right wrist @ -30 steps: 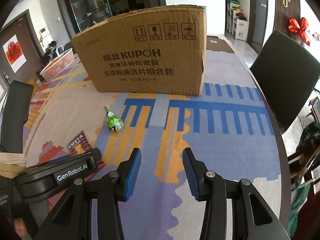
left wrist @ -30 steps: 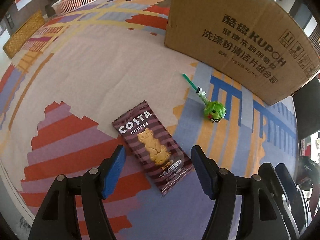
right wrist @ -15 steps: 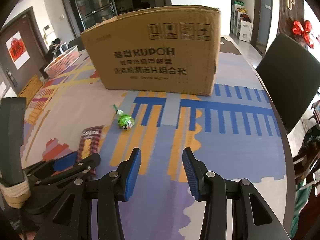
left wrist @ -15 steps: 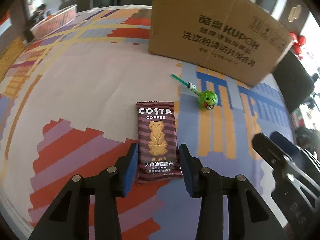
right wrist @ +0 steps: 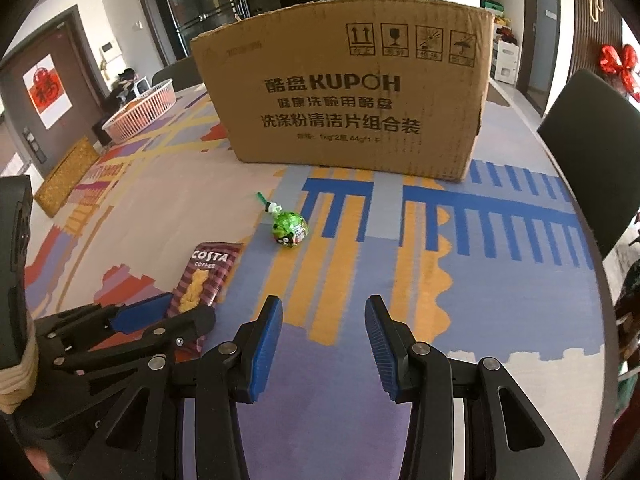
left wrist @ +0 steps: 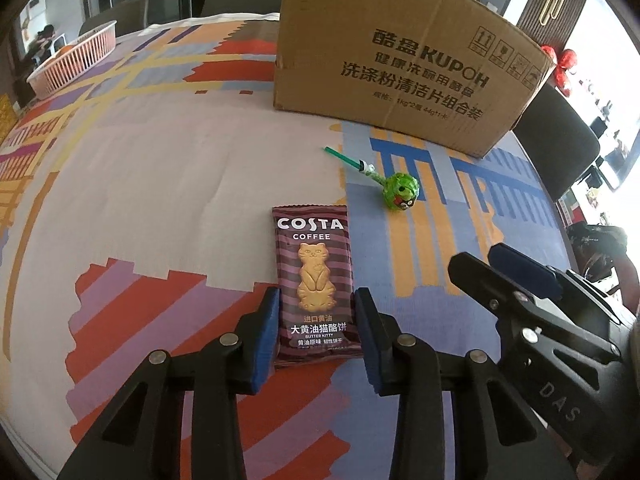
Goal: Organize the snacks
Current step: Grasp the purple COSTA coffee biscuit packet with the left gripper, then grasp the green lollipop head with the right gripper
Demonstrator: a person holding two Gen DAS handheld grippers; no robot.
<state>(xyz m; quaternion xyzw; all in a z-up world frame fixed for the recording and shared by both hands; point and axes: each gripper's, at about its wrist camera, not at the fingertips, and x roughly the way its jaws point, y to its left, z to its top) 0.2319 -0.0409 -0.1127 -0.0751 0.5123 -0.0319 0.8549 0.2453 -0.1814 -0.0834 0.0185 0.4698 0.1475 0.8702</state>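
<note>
I get bright daylight pouring in from the right, blowing out the window (left wrist: 600,92) to white glare, while the counter (left wrist: 168,184) stays evenly lit and sharp with faint shadows, and the fisheye bends everything hard toward dark, vignetted corners in both views.

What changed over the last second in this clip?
The left gripper narrowed and closed its fingers around the Costa biscuit packet, now squared between them. The right gripper stayed open; lollipop and cardboard box unmoved.
</note>
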